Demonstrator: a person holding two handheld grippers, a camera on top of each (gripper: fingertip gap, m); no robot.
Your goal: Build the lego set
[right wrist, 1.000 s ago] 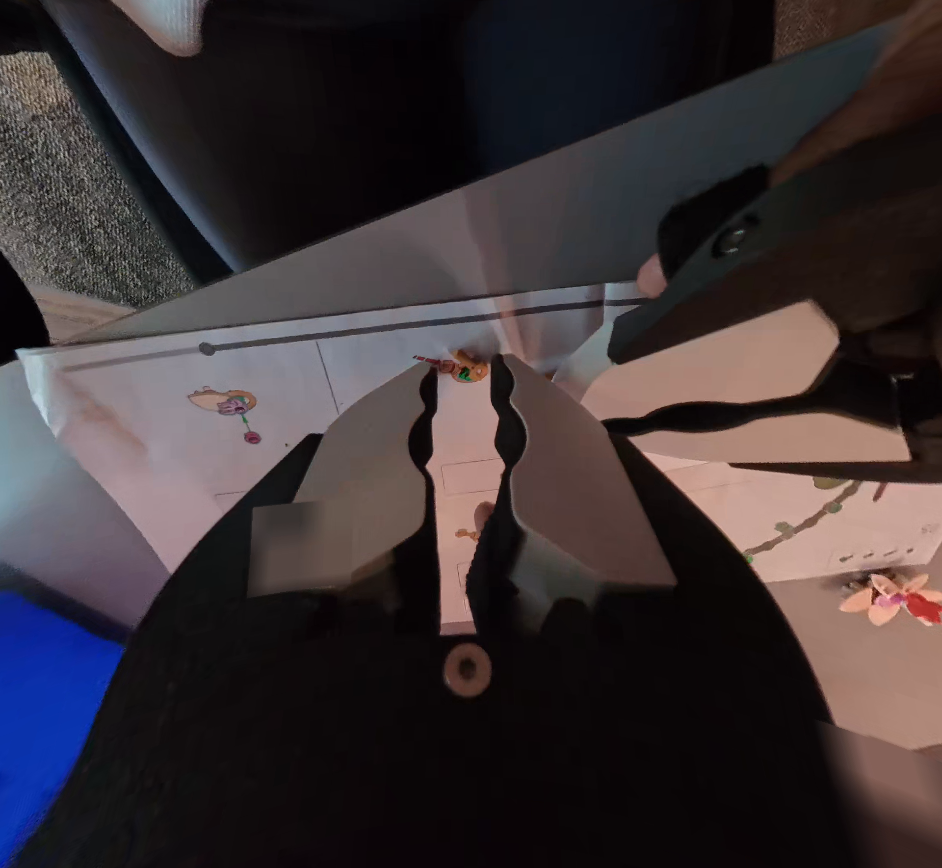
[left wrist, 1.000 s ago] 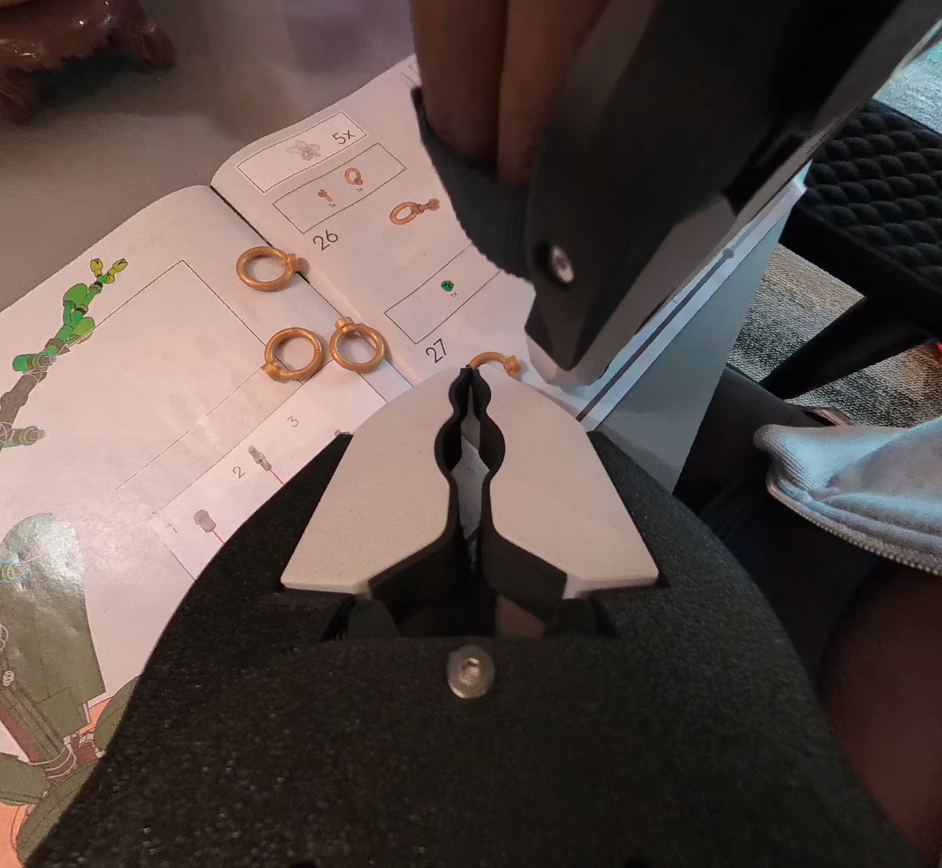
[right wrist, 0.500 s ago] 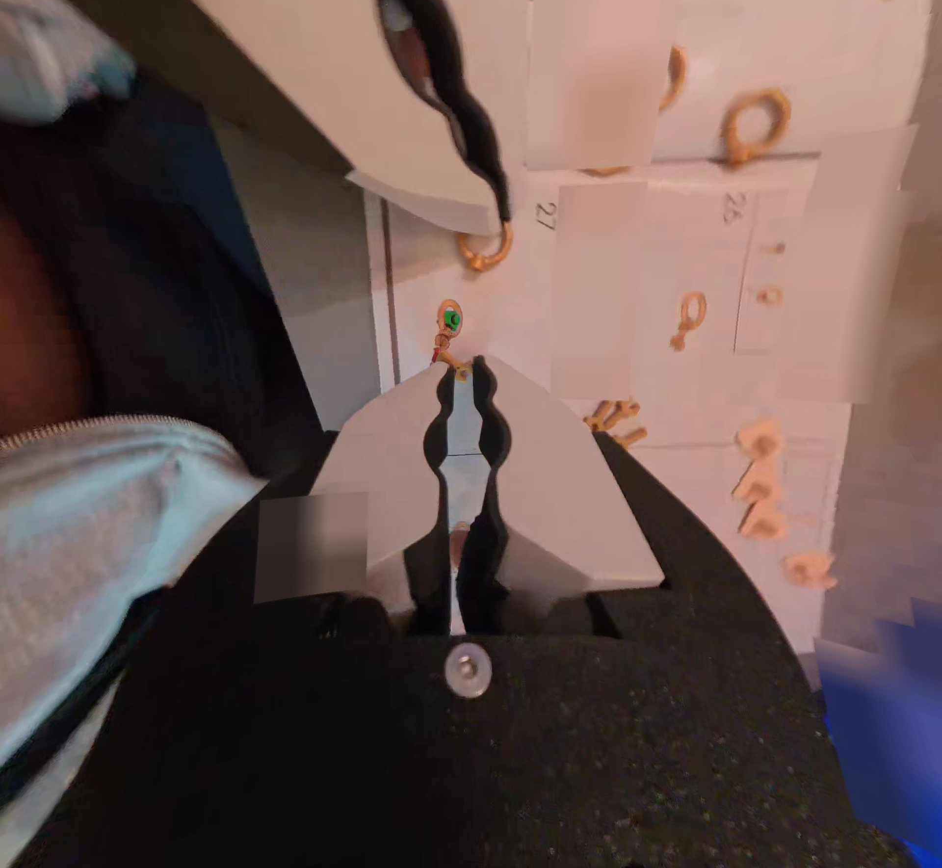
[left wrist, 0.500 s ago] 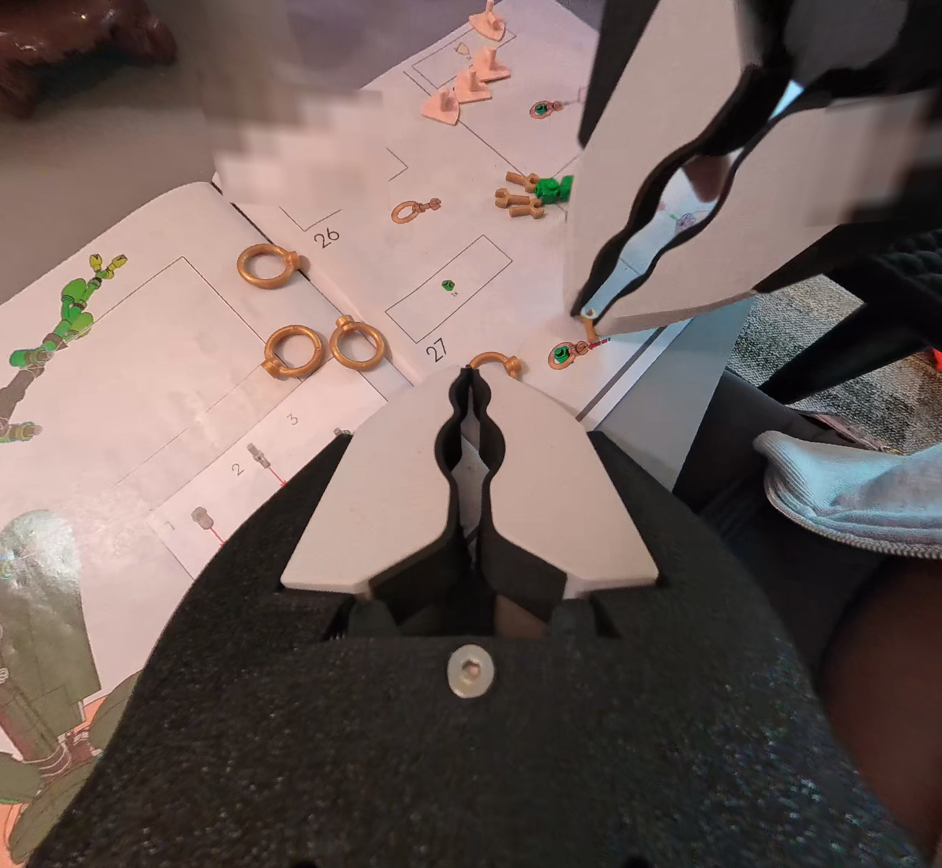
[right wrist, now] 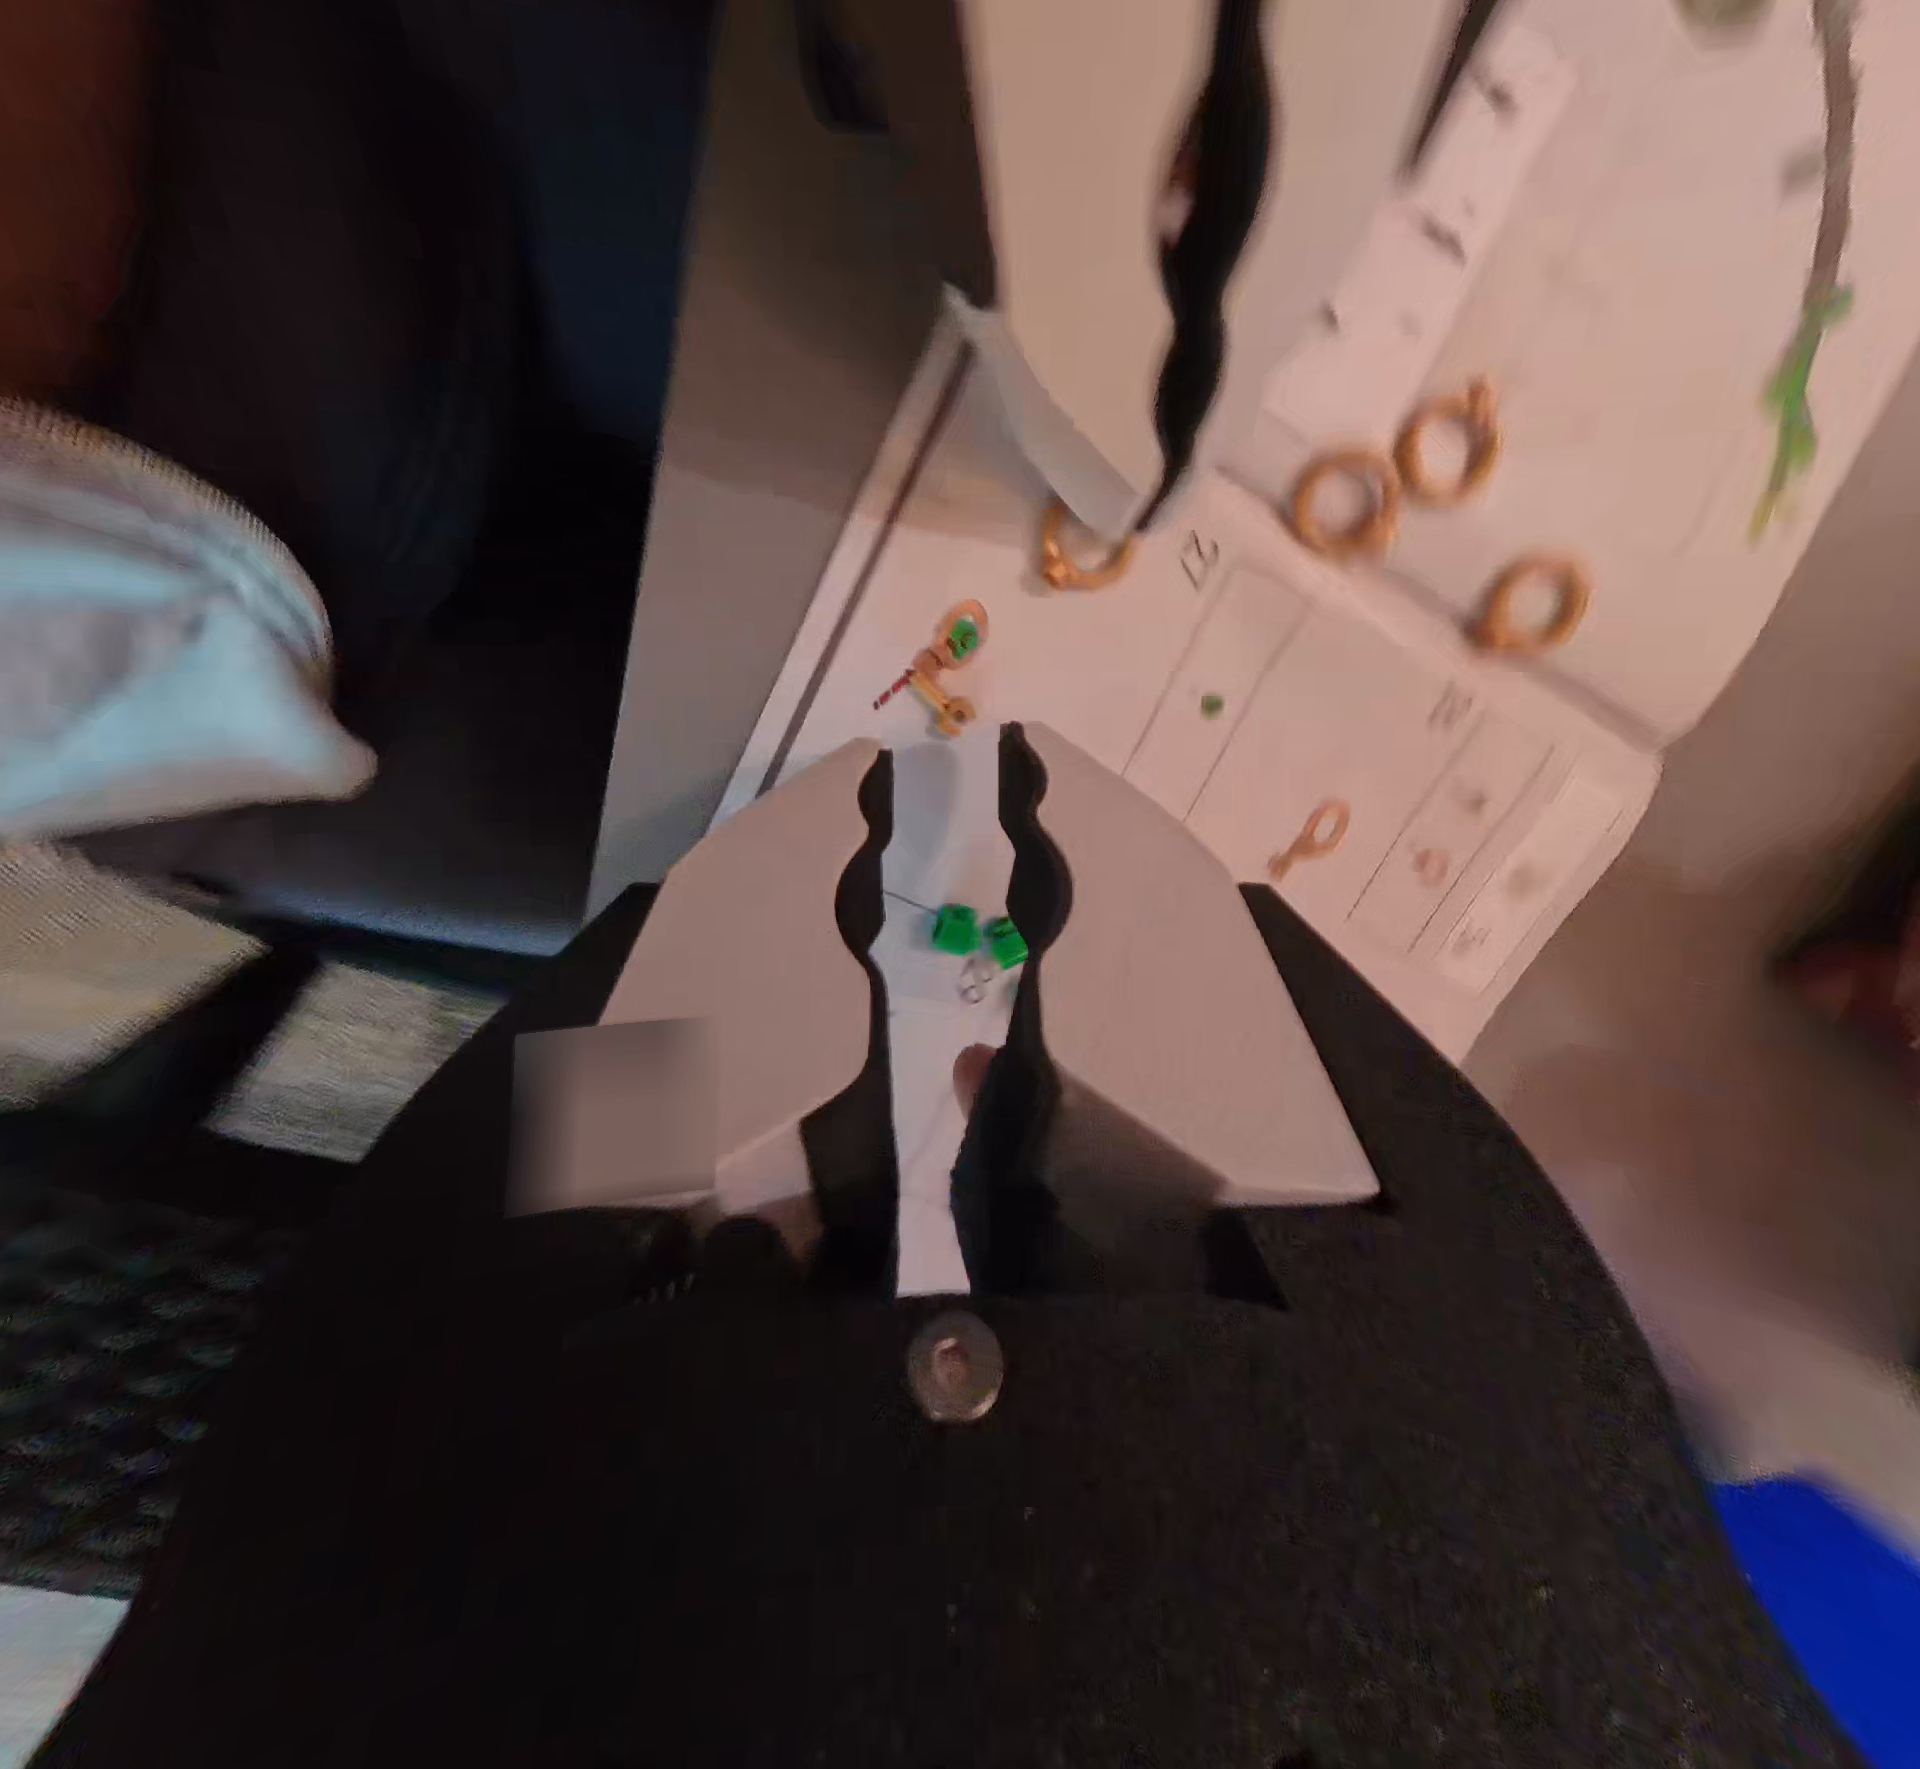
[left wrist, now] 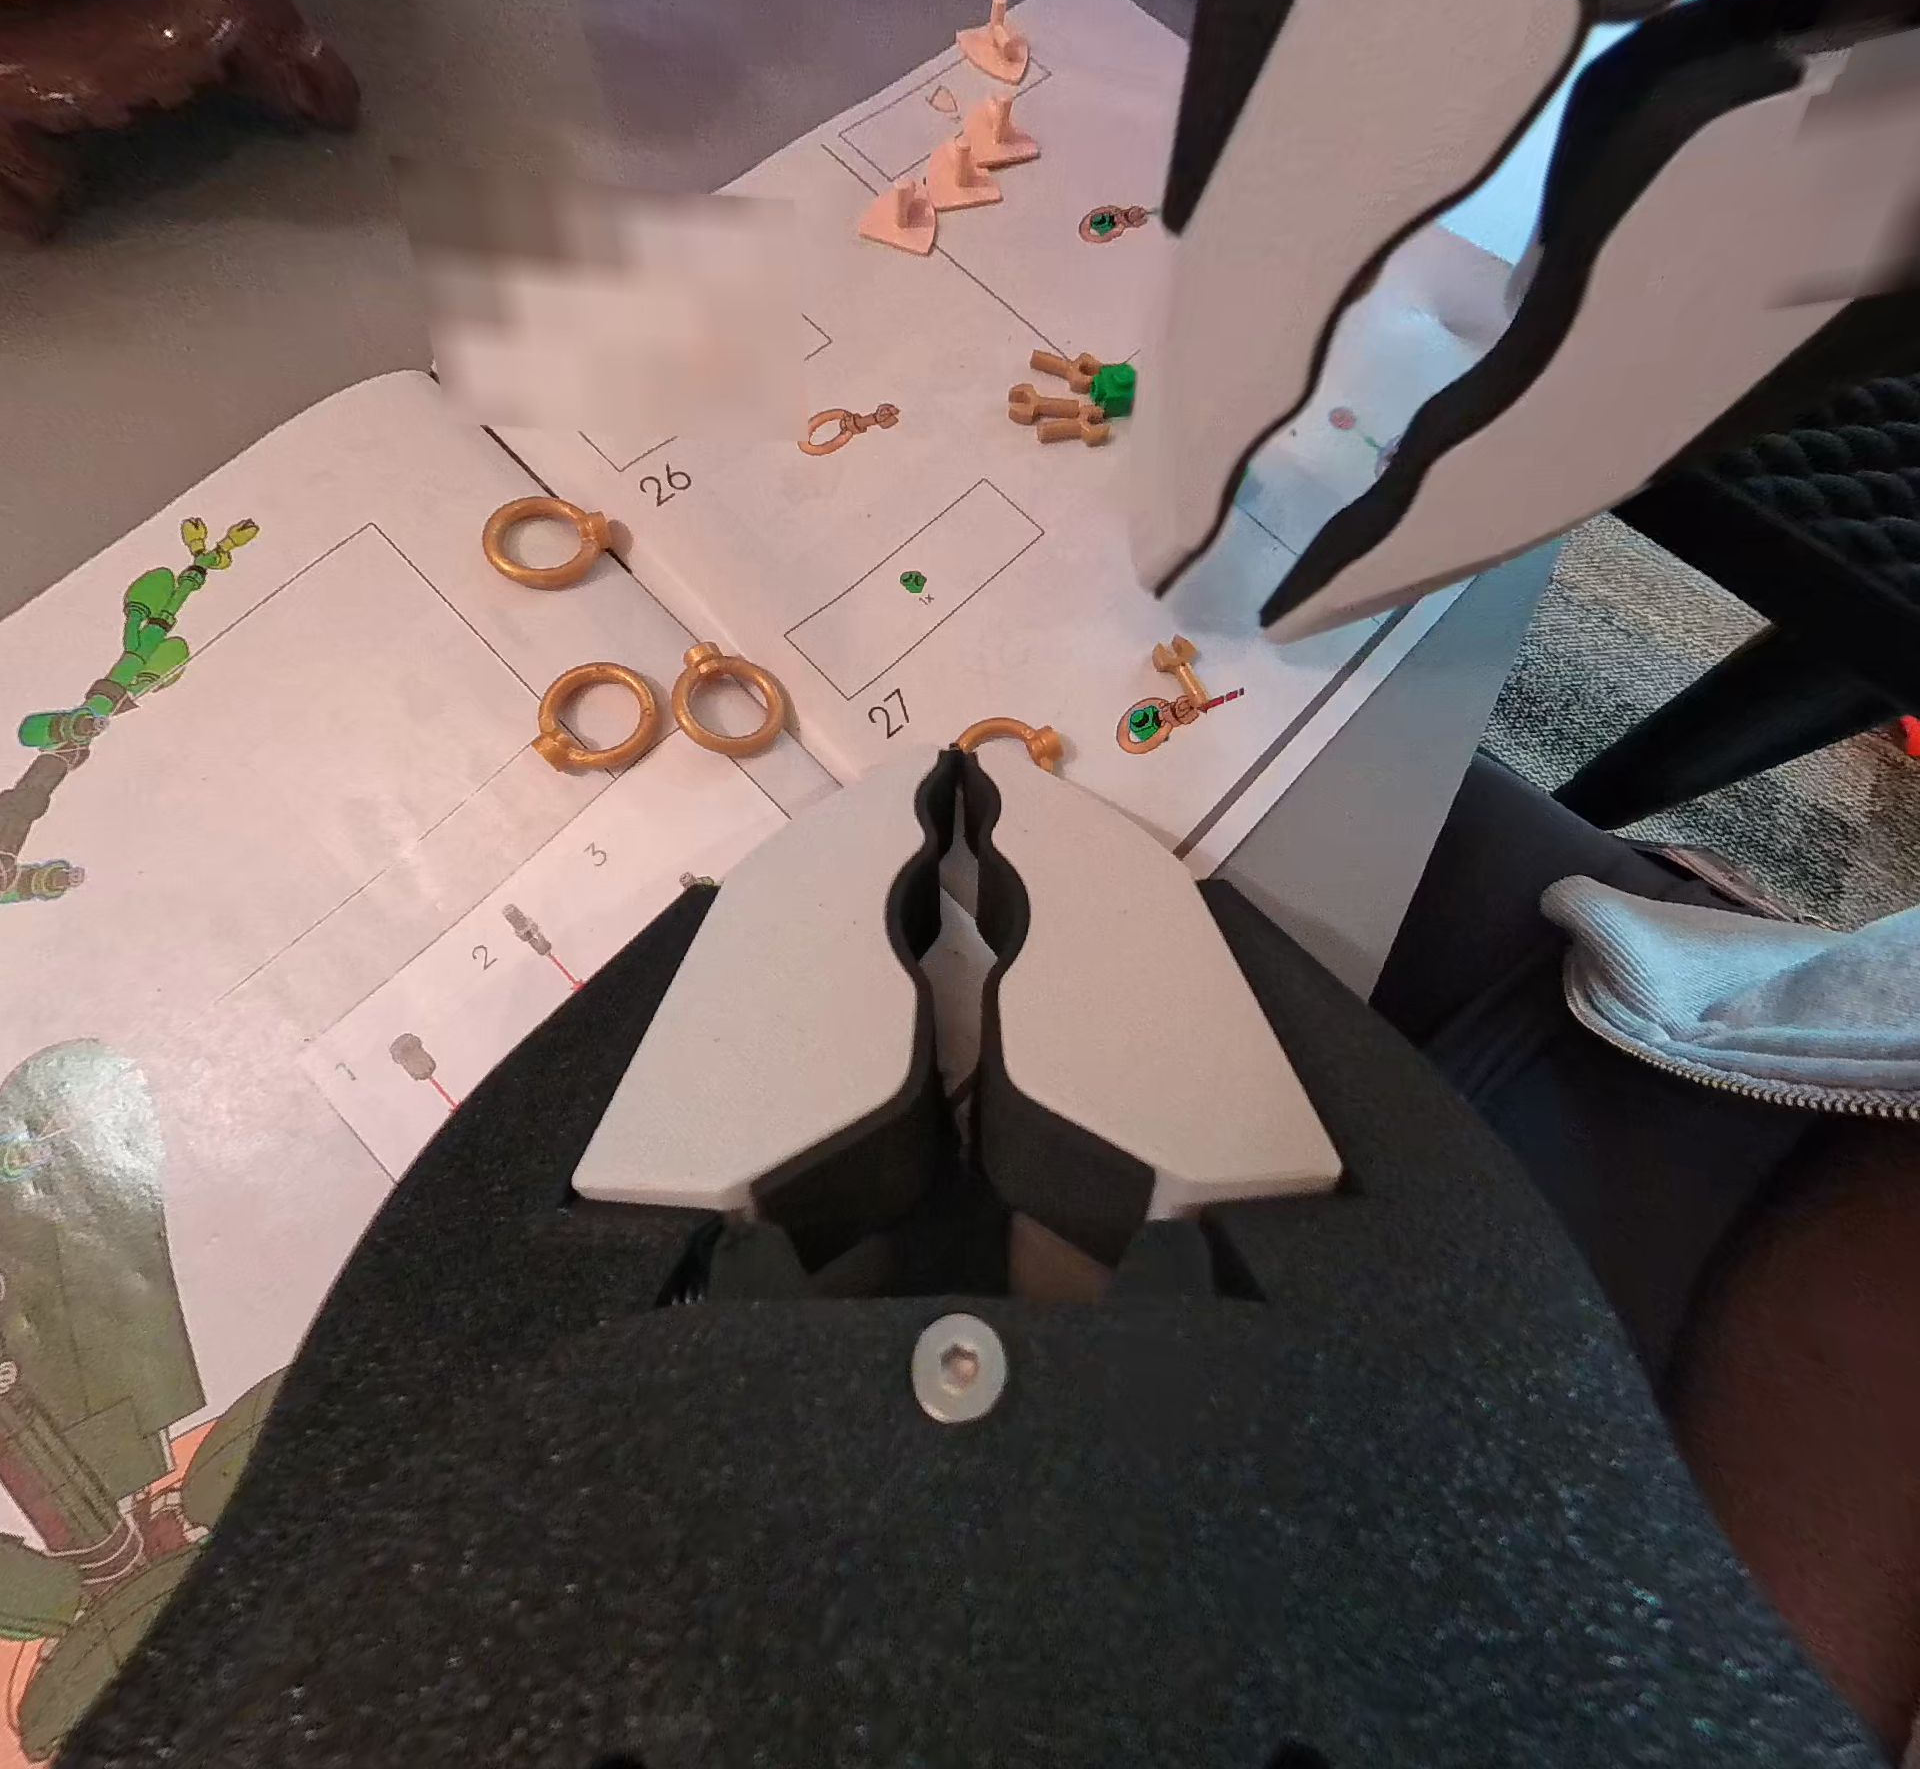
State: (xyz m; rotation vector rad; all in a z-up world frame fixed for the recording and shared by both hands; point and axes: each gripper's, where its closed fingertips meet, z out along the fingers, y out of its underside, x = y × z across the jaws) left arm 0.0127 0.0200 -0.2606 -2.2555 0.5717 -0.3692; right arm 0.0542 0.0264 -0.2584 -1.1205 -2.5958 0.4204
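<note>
On the open white instruction booklet (left wrist: 343,784) lie the loose pieces of the set: three small gold plastic rings (left wrist: 540,543) near the centre fold, a cluster of pale pink petal-shaped pieces (left wrist: 951,171) toward the far page edge, and a few gold clip pieces beside a small green stud (left wrist: 1114,389). The left gripper (left wrist: 954,763) has its grey fingers pressed together, tips down at the page, pinching the rim of a fourth gold ring (left wrist: 1006,738) that shows as an arc just past them. A little gold clip (left wrist: 1179,665) lies on the page near that ring, touching a printed diagram. The right gripper (left wrist: 1210,602) hangs just above the paper near the page's edge, its fingers spread a little and nothing between them. In the blurred right wrist view, two green studs (right wrist: 977,935) on the page show through that gap. A grey sleeve cuff (left wrist: 1745,992) sits off the table's edge.
</note>
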